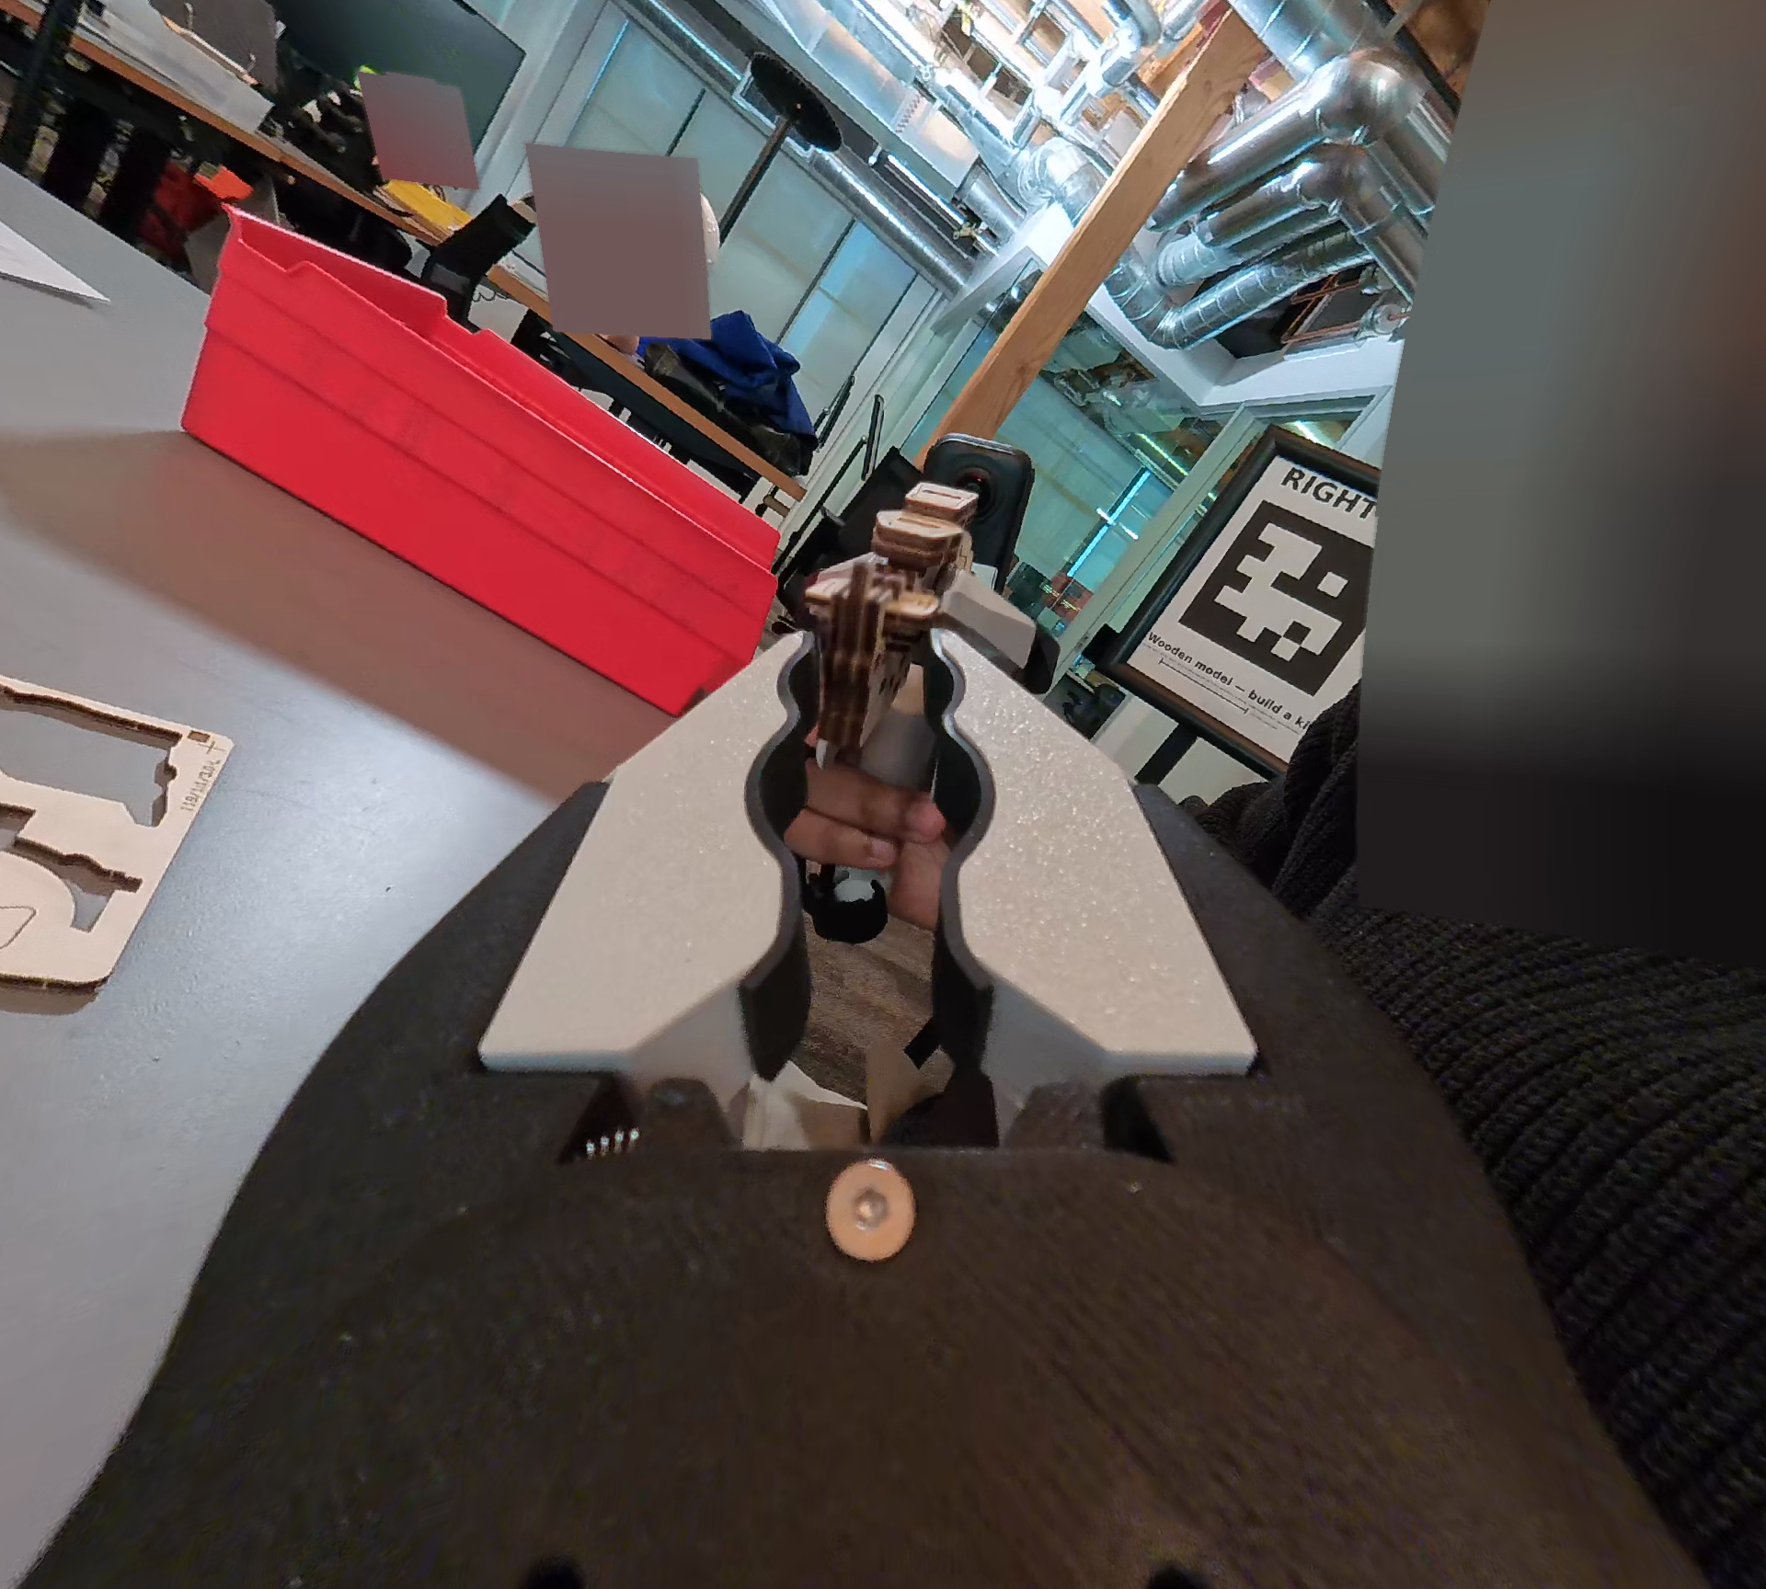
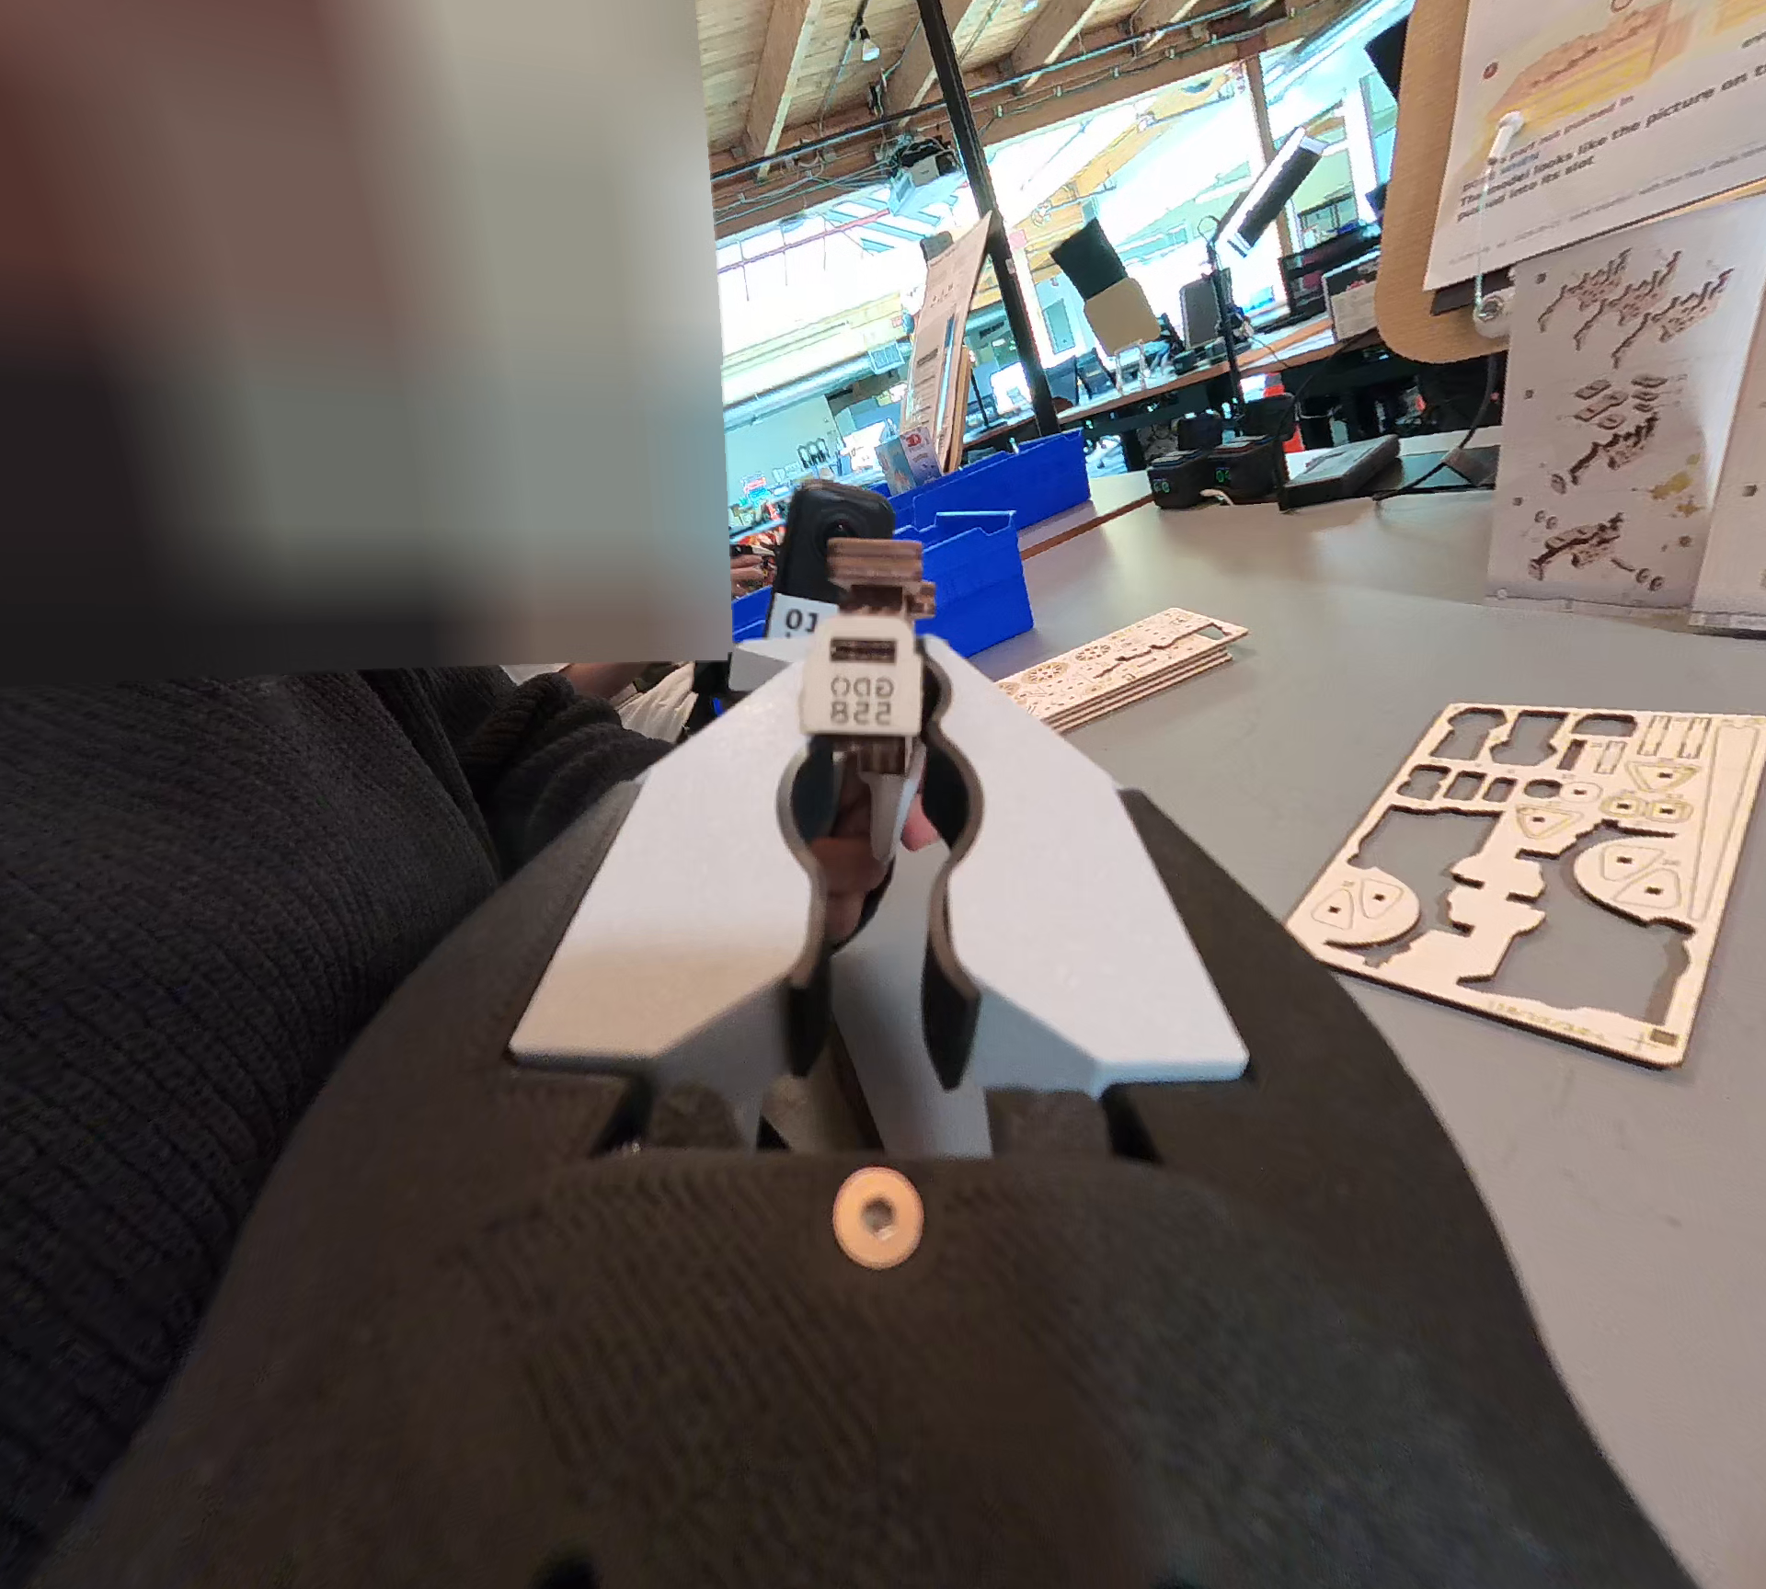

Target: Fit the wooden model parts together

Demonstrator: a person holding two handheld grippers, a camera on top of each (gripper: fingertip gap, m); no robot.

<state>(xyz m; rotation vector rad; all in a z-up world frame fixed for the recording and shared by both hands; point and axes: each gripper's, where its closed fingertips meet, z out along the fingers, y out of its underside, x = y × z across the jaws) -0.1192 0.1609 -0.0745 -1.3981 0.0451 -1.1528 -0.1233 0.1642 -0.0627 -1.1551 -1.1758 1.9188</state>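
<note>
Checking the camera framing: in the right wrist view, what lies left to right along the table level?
Black sleeve → tongs gripping the wooden model → stacked sheets → punched-out sheet.

A large open workshop or maker space with exposed timber ceiling beams [image 2: 822, 14] and silver ventilation ducts [image 1: 1271, 139] overhead. Beyond the gripper, long workbenches [image 2: 1195, 387] hold monitors and gear, with big windows [image 2: 822, 311] behind them. On the grey table [image 2: 1338, 588] close by sit a red bin [image 1: 459, 435], blue bins [image 2: 975, 511] and laser-cut wooden sheets [image 2: 1519, 865].
</note>
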